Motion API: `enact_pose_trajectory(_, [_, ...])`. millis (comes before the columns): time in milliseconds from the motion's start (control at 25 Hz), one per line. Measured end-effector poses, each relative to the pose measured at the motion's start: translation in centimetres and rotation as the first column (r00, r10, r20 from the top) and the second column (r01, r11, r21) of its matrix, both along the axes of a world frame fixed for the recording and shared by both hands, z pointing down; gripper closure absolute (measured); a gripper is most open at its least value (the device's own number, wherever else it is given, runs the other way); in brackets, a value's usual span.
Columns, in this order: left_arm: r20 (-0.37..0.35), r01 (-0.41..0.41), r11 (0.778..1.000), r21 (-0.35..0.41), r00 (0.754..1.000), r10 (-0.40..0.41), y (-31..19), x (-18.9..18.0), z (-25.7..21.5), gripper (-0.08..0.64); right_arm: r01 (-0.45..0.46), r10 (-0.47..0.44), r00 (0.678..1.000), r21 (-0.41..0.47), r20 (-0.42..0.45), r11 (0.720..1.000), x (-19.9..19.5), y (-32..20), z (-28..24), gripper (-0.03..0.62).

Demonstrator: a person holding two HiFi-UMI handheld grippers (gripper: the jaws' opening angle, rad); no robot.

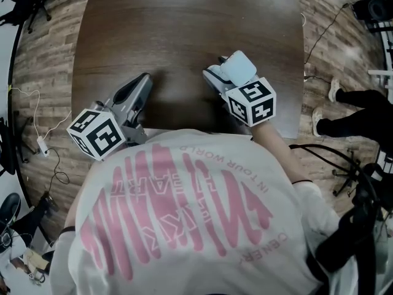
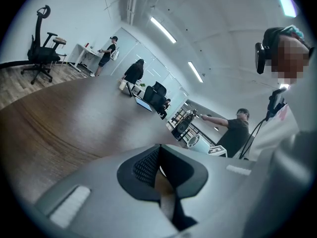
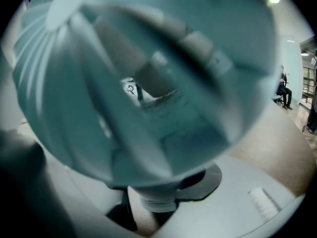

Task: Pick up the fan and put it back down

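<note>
A pale blue-white small fan (image 1: pixel 238 68) sits over the jaws of my right gripper (image 1: pixel 224 72), above the dark wooden table (image 1: pixel 184 29). In the right gripper view the fan's round head (image 3: pixel 148 83) fills nearly the whole picture, blurred and very close. Its narrow neck stands between the two grey jaws of the right gripper (image 3: pixel 156 202), which are closed round it. My left gripper (image 1: pixel 145 78) lies low at the table's near left, apart from the fan. Its jaws meet with nothing between them in the left gripper view, where the left gripper (image 2: pixel 159 155) points across bare tabletop.
The table's right edge (image 1: pixel 302 72) is close to the right gripper. A person's legs (image 1: pixel 350 112) and cables lie on the wood floor to the right. Far off stand an office chair (image 2: pixel 42 43) and several people (image 2: pixel 133 73).
</note>
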State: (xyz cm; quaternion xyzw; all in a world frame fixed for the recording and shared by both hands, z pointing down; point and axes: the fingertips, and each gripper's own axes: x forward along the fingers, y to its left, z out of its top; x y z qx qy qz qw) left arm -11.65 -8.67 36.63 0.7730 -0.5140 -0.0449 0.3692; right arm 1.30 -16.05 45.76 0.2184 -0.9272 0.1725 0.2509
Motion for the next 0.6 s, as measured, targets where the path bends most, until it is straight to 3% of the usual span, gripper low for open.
enact_pose_trajectory(240, [-0.003, 0.008, 1.0, 0.009, 1.0, -0.008, 0.9, 0.2, 0.1, 0.545, 0.034, -0.033, 0.999, 0.056, -0.025, 0.998, -0.1, 1.0, 0.0, 0.36])
enact_pose_trajectory(600, [-0.008, 0.035, 0.999, 0.002, 0.999, -0.035, 2.2, 0.8, 0.3, 0.545, 0.06, -0.058, 0.998, 0.053, -0.038, 0.997, 0.3, 1.5, 0.3, 0.356])
